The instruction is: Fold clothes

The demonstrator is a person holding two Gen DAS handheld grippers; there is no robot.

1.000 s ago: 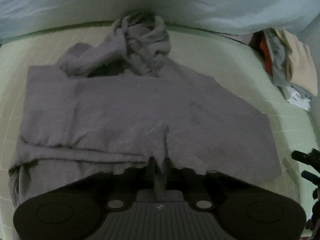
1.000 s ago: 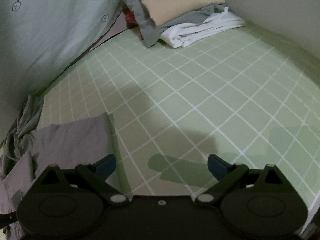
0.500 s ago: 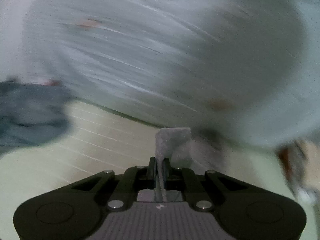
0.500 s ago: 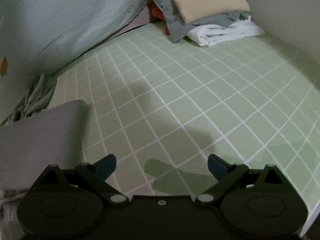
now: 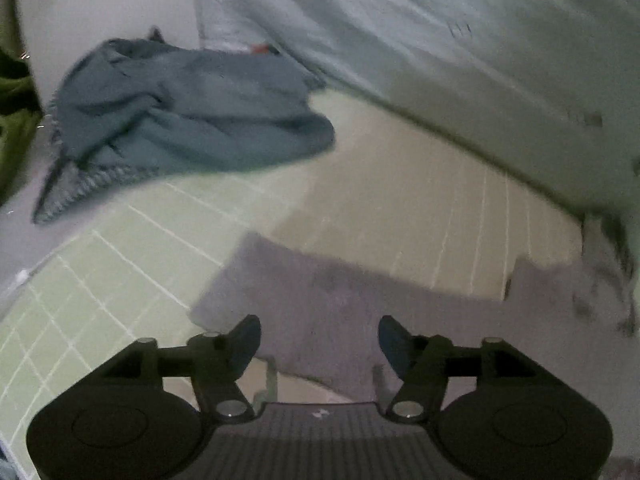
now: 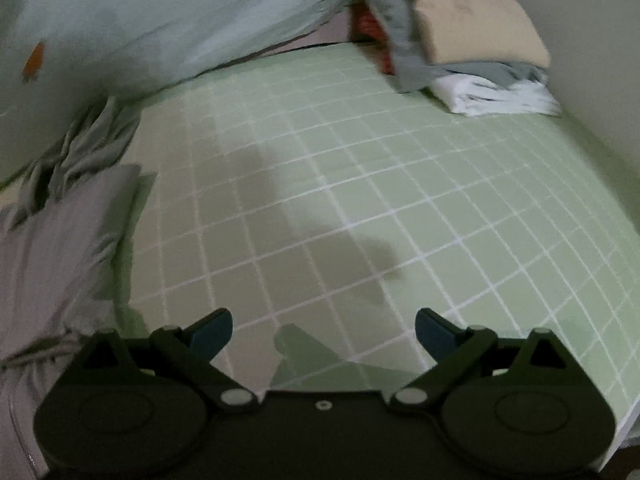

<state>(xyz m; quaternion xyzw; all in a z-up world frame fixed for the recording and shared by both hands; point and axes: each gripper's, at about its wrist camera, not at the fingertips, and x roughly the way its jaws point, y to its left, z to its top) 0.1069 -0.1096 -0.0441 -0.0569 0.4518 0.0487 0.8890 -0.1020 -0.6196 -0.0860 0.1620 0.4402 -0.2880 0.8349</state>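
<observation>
Released since half a second ago: left gripper (image 5: 318,342) fingers, then pinching a mauve fold, now spread wide over the mauve garment (image 5: 320,300) lying flat on the checked bed sheet (image 5: 120,280). Right gripper (image 6: 323,330) fingers likewise spread, empty, garment at 9 o'clock. Soft, light, limp cloth; likely to sag and slip, so best pinched at a doubled edge or corner. Blue garment (image 5: 192,120) crumpled at 11 o'clock; folded stack (image 6: 472,40) at 1 o'clock.
</observation>
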